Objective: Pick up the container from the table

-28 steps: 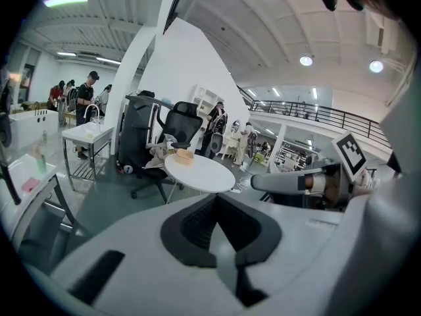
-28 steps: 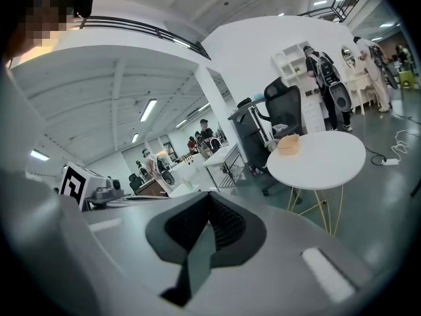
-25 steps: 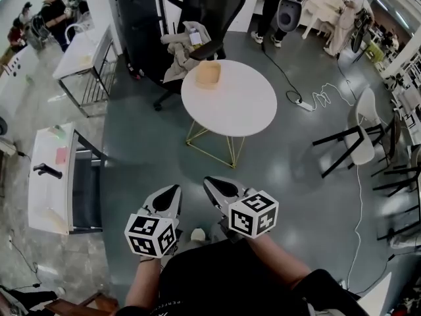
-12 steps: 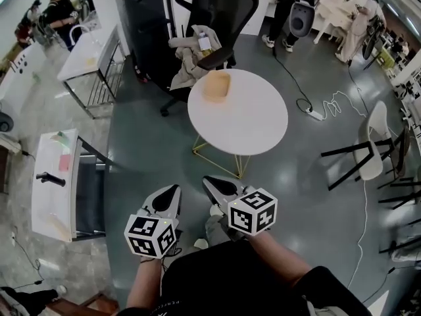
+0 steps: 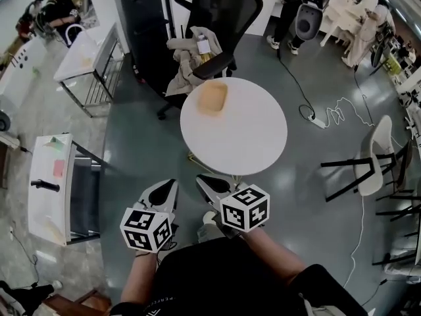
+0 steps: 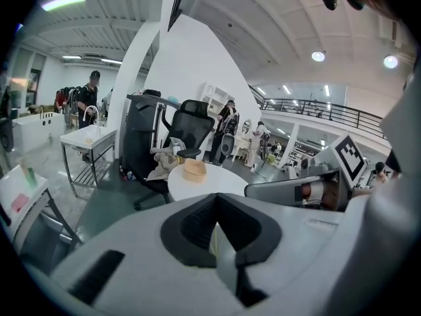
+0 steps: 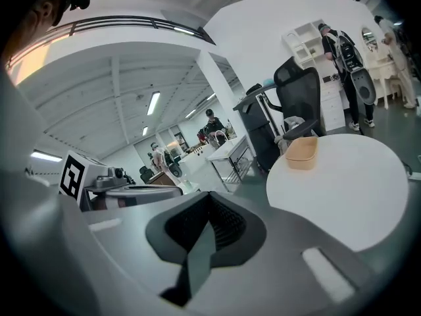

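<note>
You have come closer to the round white table [image 5: 253, 133] since a second ago: it sat well ahead of the tongs then, and now its near edge lies just beyond their tips in the head view. Both tongs keep their places low in that view, side by side and pointing at the table.

Your left gripper [image 5: 172, 185] has its jaws drawn together, the dark pads meeting in a thin line in its own view, with nothing between them. Your right gripper [image 5: 202, 180] is the same: jaws together and empty, tips near the table's edge but not over it. Neither touches the table or anything on it.

The container [image 5: 212, 98], a shallow tan tub, sits upright on the far left part of the tabletop, close to the rim, well apart from both tongs. From the left gripper view it shows straight ahead above the jaws; from the right gripper view it shows up and to the right, at the back of the tabletop.

Behind the table stands a black office chair [image 5: 220, 8] with light clothing [image 5: 187, 58] draped over its seat and arm, just beyond the container. A white cable [image 5: 342, 107] trails across the grey floor to the table's right.
</note>
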The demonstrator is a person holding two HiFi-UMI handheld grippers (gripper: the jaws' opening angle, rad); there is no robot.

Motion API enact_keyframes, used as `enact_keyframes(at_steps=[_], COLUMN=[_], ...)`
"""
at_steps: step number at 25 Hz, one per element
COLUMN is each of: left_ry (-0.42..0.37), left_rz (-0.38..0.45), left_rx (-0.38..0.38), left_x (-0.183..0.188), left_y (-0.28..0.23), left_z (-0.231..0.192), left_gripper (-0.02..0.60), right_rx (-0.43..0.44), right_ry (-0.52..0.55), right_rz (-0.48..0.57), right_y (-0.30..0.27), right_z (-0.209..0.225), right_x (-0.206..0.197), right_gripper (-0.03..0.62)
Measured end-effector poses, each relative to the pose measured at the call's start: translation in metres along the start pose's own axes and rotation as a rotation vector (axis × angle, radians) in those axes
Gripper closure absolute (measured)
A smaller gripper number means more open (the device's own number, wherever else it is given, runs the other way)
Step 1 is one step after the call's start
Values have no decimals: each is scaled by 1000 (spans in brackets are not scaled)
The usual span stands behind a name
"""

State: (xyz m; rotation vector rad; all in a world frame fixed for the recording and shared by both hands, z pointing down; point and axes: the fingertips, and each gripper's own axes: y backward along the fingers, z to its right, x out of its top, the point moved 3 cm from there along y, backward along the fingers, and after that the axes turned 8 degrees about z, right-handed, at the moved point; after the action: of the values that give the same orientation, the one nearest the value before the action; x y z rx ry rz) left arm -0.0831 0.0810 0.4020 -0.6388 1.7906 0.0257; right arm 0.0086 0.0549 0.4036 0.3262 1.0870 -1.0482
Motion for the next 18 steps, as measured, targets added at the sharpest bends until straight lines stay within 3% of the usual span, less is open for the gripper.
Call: enact_keyframes(at_steps=[9,18], left_ry=[-7,-14], left_rz=[-5,-38], left_rx=[24,28], left_x=[7,11], left_y=[-59,-88], left_z=[0,-2], left_gripper=[581,581], right_rx=[17,10], right_ry=[23,14], right_rz=[-46,-50], right_y=[-11,-18], right_z=[59,91], right_x=[17,28], right_gripper=[592,592])
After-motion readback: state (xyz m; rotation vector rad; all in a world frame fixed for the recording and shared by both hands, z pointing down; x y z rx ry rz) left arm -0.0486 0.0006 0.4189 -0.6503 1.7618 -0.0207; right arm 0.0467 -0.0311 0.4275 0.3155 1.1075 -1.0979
